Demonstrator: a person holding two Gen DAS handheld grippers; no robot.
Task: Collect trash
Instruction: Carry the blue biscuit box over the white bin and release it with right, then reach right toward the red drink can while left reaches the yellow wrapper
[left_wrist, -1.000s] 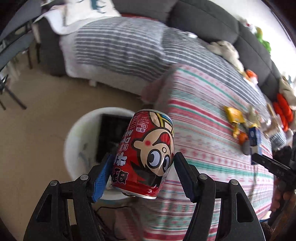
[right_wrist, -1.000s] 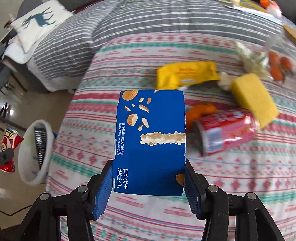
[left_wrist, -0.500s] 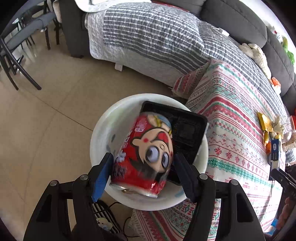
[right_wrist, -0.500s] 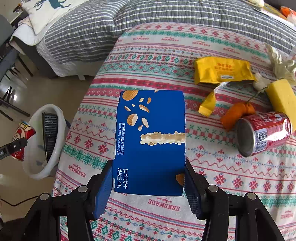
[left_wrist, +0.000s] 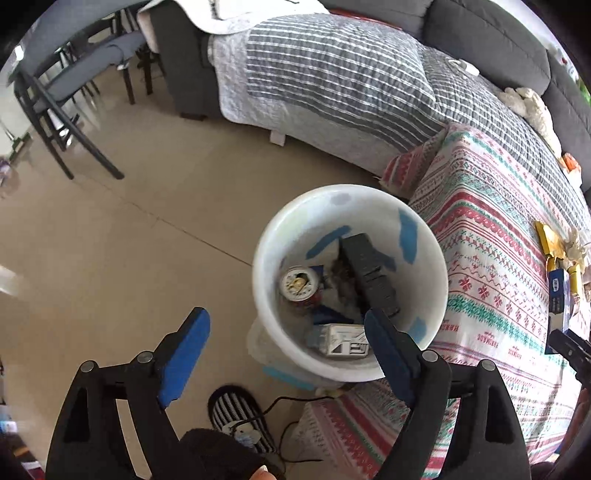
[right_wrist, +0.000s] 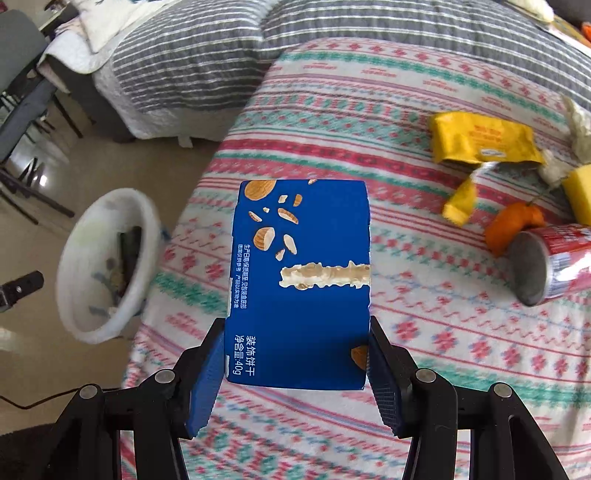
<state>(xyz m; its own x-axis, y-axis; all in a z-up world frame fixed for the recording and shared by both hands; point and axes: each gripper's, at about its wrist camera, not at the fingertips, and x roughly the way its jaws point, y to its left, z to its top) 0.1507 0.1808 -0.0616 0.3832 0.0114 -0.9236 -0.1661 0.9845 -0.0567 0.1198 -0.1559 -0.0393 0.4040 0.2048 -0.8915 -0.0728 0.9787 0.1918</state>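
Beige floor w/ white bin (left_wrist: 439, 273) beside the patterned surface (right_wrist: 369, 110). Your left tool (left_wrist: 288, 334) is opening, nothing between; red can (left_wrist: 300, 286) upright in bin. Right tool (right_wrist: 295, 354) clamps blue box (right_wrist: 301, 280), long axis pointing away along the fingers.

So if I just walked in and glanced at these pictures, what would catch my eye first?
Probably the bright blue snack box, clamped in the right gripper above the striped red-and-green blanket. Next, the white bin on the floor beside it, seen from above past the left gripper, whose jaws are opening with nothing between them; a red can stands inside. A yellow wrapper and another red can lie on the blanket.
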